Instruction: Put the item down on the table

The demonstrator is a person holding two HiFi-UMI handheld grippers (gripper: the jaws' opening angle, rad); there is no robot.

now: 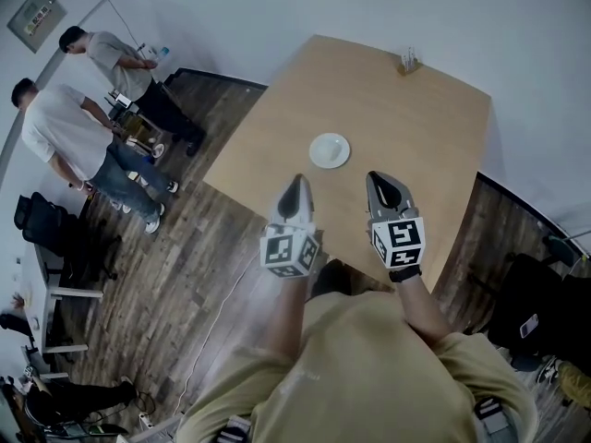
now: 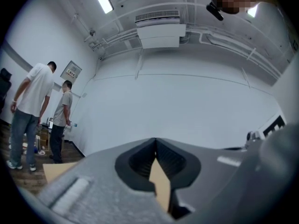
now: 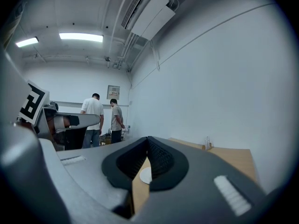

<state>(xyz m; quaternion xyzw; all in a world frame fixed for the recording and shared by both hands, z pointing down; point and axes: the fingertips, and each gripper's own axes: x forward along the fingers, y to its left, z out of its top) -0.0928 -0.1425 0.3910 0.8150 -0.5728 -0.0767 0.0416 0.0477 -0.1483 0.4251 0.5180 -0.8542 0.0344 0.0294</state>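
Note:
A small white plate (image 1: 330, 150) lies flat on the light wooden table (image 1: 434, 137), near its middle. My left gripper (image 1: 296, 188) hovers over the table's near edge, just short of the plate and to its left; its jaws meet at the tip and hold nothing. The right gripper (image 1: 379, 185) is level with it, to the plate's near right, jaws also closed and empty. In the right gripper view the plate (image 3: 145, 175) shows through the gap behind the shut jaws (image 3: 147, 139). The left gripper view shows the shut left gripper (image 2: 155, 140), with only the table (image 2: 162, 183) behind it.
A small glass holder (image 1: 409, 61) stands at the table's far edge. Two people (image 1: 69, 137) stand at the left by a cluttered stand, off the table. Dark office chairs (image 1: 46, 229) and a desk sit at the left, a black bag (image 1: 536, 312) at the right. A white cable (image 1: 217, 312) runs across the wood floor.

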